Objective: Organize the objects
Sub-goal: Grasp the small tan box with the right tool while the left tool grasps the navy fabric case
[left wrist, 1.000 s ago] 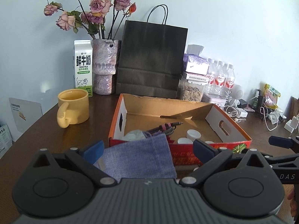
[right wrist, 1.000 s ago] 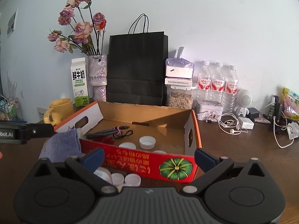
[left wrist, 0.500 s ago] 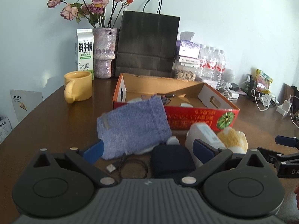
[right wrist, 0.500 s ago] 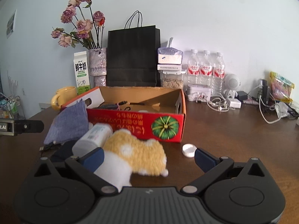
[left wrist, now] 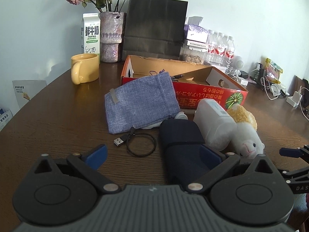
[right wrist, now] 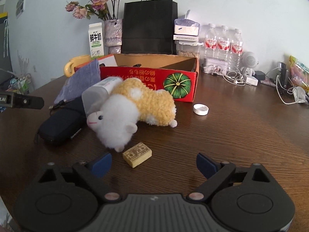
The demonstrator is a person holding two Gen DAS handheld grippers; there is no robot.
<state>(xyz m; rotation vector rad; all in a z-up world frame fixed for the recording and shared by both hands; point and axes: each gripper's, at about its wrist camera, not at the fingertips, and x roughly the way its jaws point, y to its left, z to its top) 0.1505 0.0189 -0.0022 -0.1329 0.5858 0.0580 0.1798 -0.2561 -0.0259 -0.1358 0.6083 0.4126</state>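
Little looked sorted: pouch (left wrist: 141, 100), case (left wrist: 181, 141), bottle (left wrist: 214, 123), plush (right wrist: 135, 106), cap (right wrist: 200, 109) and eraser (right wrist: 137, 154) lay on the counter (right wrist: 231, 135) before the box (right wrist: 154, 73), both grippers' (left wrist: 152, 154) (right wrist: 153, 163) fingers wide and empty, the right's just narrowing.

left gripper (left wrist: 152, 157): hovering with jaws apart over the dark case (left wrist: 181, 139)
pouch (left wrist: 141, 104): leaning against the box (left wrist: 208, 94)

Dark wooden table (right wrist: 241, 131): yellow eraser (right wrist: 137, 154) between right jaws, plush sheep (right wrist: 135, 108) beyond, white cap (right wrist: 200, 109) beyond-right.
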